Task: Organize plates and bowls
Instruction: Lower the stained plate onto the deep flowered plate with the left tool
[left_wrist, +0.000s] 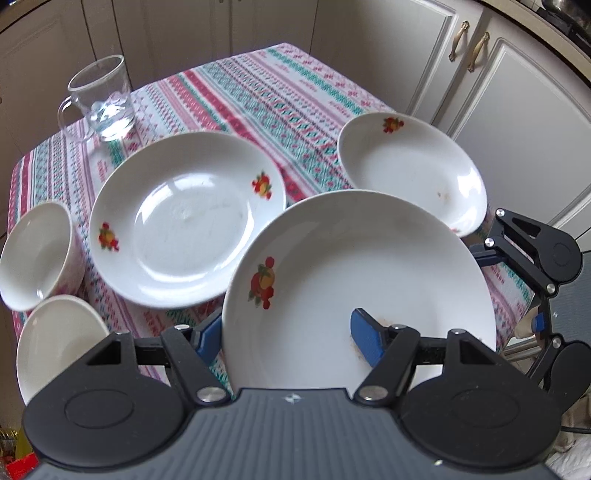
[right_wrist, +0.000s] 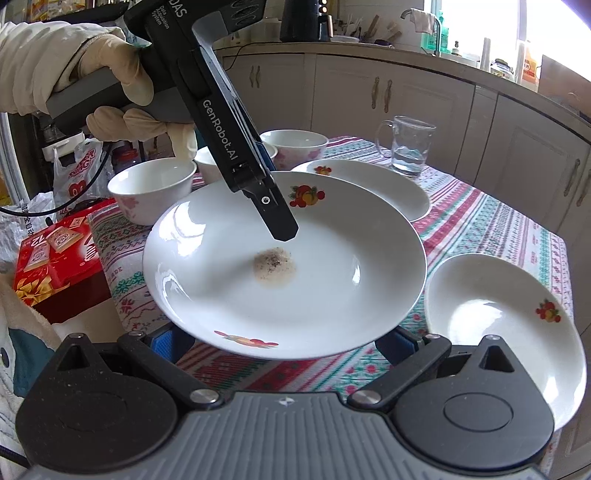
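A white deep plate (left_wrist: 362, 266) with fruit decals and a brown stain (right_wrist: 275, 266) in its middle hangs tilted above the table. My left gripper (left_wrist: 286, 339) is shut on its rim, one blue finger (left_wrist: 365, 339) inside the plate and the other under its edge. In the right wrist view the left gripper (right_wrist: 277, 221) reaches in from the upper left in a gloved hand. My right gripper (right_wrist: 282, 343) is open, its blue pads wide apart beneath the plate's near rim. A flat plate (left_wrist: 184, 221), a second deep plate (left_wrist: 410, 170) and two bowls (left_wrist: 35, 254) (left_wrist: 55, 347) rest on the tablecloth.
A glass mug (left_wrist: 101, 99) stands at the table's far corner. A red box (right_wrist: 55, 258) and plastic bags lie beside the table (right_wrist: 517, 229). Cream kitchen cabinets (left_wrist: 517, 129) surround the table closely. A third bowl (right_wrist: 295, 146) sits behind the left gripper.
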